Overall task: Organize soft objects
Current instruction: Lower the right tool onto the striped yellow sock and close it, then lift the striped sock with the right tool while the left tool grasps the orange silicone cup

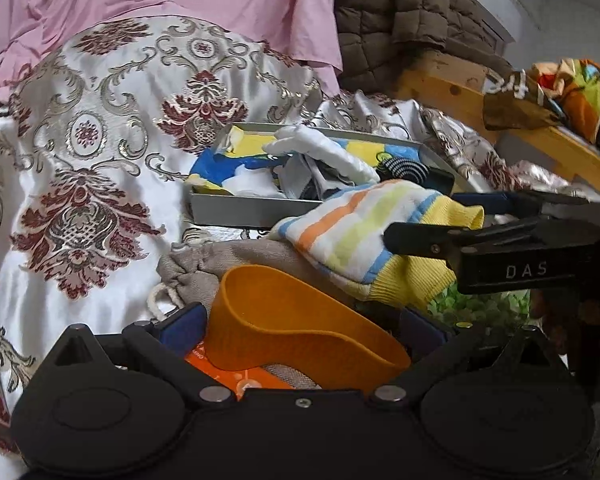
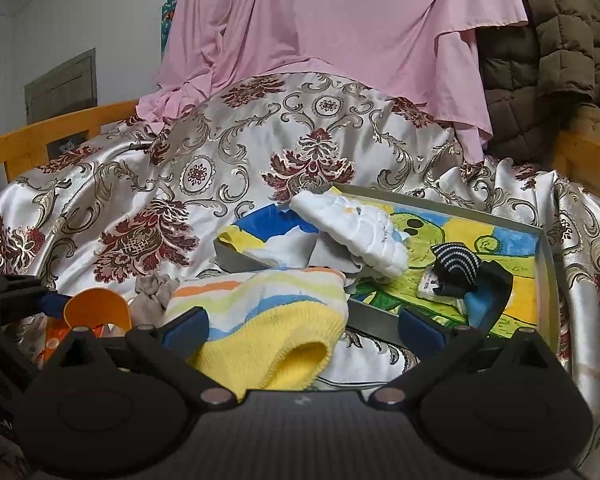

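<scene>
Right tongs level, spread around striped sock, perhaps touching.

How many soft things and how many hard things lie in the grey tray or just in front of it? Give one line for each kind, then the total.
Soft: 4, namely white cloth, black striped sock, striped sock, grey pouch.
Hard: 1, orange scoop.
Total: 5, not counting the grey tray itself.
</scene>
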`<state>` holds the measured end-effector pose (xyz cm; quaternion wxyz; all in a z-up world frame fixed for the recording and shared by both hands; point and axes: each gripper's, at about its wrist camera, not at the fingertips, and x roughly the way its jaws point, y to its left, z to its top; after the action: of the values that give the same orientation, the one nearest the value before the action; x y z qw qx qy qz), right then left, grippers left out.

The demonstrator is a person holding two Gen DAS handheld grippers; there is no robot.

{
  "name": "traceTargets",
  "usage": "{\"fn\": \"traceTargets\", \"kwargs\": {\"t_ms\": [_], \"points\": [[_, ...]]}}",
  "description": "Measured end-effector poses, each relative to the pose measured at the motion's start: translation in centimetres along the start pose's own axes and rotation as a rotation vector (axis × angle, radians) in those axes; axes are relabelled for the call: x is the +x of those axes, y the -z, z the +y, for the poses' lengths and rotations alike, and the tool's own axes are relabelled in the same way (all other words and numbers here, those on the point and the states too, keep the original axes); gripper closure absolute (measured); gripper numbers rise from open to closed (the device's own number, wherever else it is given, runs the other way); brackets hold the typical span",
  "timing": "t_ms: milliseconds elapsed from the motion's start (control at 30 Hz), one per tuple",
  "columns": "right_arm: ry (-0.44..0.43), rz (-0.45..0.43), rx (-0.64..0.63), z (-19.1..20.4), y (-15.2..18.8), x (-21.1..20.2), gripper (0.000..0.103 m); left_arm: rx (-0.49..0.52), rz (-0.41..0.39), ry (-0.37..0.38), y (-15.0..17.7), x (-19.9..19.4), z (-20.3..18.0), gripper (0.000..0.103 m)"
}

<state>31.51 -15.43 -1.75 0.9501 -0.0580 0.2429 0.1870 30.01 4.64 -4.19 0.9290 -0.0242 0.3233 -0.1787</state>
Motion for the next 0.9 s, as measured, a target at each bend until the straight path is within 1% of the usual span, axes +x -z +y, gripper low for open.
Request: {"fn": "traceTargets", "kwargs": {"t_ms": [67,233,300,367,533,667,900], "points": [[-0.004,0.005,-0.006,0.1,0.0,0.1,0.000,0.032,0.010,-0.011,0.0,0.2,-0.4,0.001],[-0.004,0.010,-0.031,0.4,0.0,0.1,0.001,0.151,0.042,-0.063,0.1,0.7,-1.7,0.002],[-0.006,0.009,-0.042,0.6,0.0,0.1,0.003,0.197,0.048,-0.081,0.3,0.9,-2.1,0.005],[-0.006,0.013,-0.052,0.7,0.1,0.2,0.006,0.219,0.055,-0.090,0.4,1.0,-2.4,0.007],[-0.001,0.012,-0.082,1.1,0.3,0.2,0.013,0.251,0.056,-0.107,0.4,1.0,-2.8,0.011],[-0.012,0.016,-0.090,1.3,0.4,0.1,0.019,0.250,0.051,-0.105,0.4,0.9,-2.8,0.013],[-0.035,0.031,-0.090,1.4,0.7,0.0,0.038,0.240,0.033,-0.098,0.7,0.5,-2.6,0.018]]}}
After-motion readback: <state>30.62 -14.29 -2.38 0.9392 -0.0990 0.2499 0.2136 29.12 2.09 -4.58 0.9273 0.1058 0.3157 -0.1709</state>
